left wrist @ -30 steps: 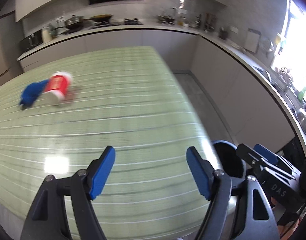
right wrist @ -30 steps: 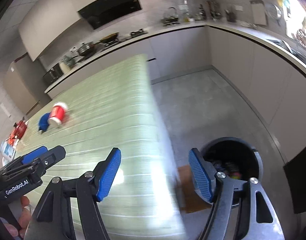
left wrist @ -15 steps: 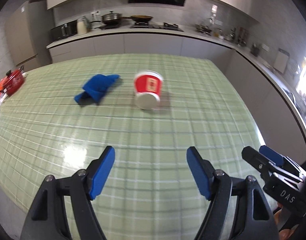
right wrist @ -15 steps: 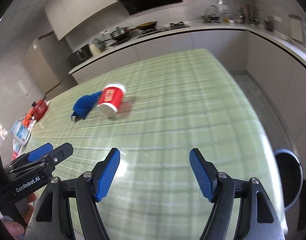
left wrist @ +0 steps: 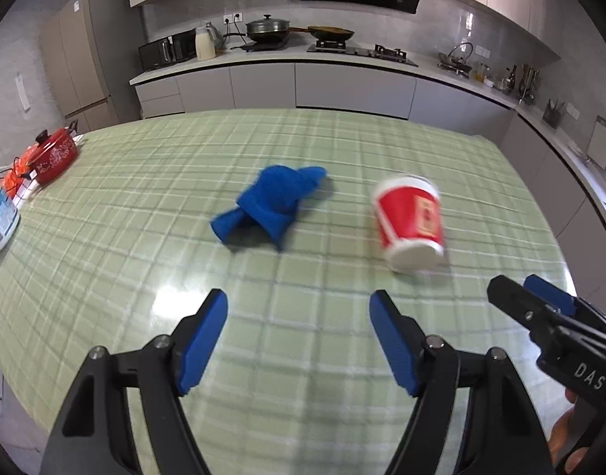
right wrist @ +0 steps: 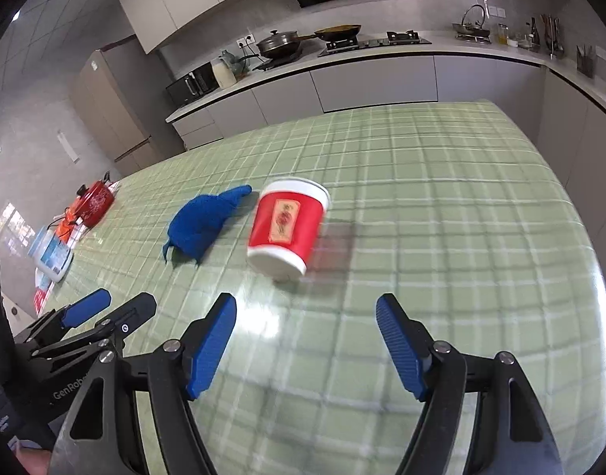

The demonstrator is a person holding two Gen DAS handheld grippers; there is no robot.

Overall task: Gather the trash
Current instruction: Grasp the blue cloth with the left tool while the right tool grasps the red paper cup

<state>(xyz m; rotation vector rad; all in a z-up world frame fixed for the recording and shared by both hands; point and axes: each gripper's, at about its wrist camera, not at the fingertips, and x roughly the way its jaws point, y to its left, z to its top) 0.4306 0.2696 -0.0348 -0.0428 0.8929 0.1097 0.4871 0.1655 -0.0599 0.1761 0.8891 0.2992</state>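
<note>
A: Why are we carrying both tongs spread with nothing in them?

B: We are coming in to pick up. The right tongs, whose jaws have just been opening, face the red cup, which lies tipped on its side on the green checked tabletop, so we judge it goes first. The left tongs sit wide too, nearer the blue cloth.

A: What do we count?

B: One cup, one cloth just beside it, apart from both tongs. At the far left edge: one red pot.
</note>
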